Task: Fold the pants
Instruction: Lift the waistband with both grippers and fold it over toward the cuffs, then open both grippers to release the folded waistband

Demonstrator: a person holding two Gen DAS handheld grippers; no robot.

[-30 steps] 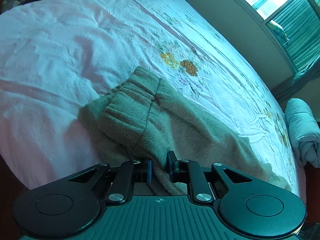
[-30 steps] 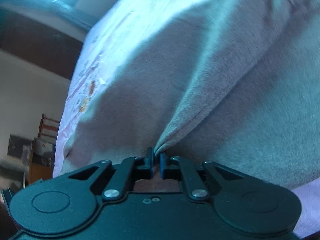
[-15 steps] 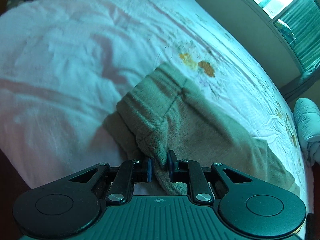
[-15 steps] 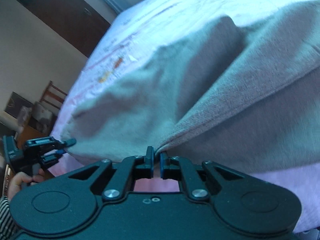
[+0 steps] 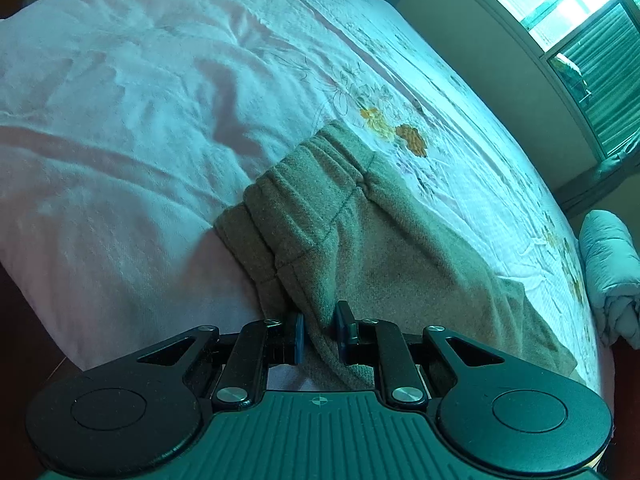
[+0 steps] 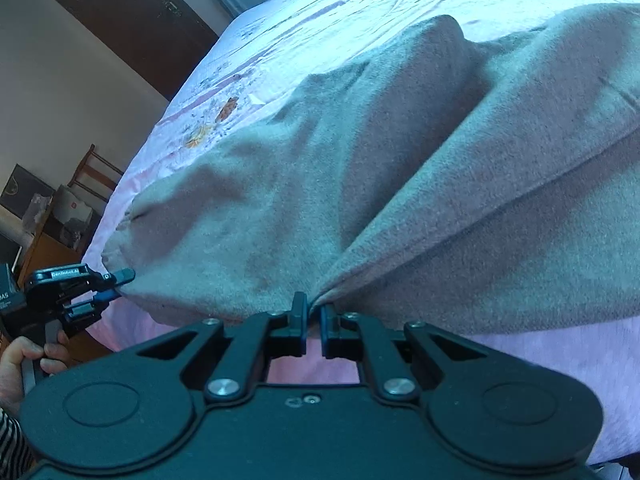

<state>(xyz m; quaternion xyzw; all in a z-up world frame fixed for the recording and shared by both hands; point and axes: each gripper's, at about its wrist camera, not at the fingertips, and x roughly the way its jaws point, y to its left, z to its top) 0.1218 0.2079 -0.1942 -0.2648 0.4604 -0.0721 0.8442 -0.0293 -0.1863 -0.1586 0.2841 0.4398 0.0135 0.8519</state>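
Note:
Grey-green fleece pants (image 5: 384,248) lie on the bed, with the ribbed waistband (image 5: 304,196) at the near left. My left gripper (image 5: 319,332) is shut on the near edge of the pants by the waistband. In the right wrist view the pants (image 6: 360,184) spread over the bed, and my right gripper (image 6: 314,316) is shut on a folded edge of them further along. The left gripper also shows in the right wrist view (image 6: 116,282), pinching the waist corner.
The bed has a pink and white flowered cover (image 5: 132,112). A rolled pale blanket (image 5: 612,264) lies at the far right end. A window (image 5: 568,4) is beyond the bed. A dark wardrobe (image 6: 120,20), a chair (image 6: 92,176) and a cluttered desk (image 6: 48,236) stand past the bed's left side.
Both grippers have kept hold of the pants and pulled them along the bed's near edge. The waistband now lies flatter and more to the right in the left wrist view.

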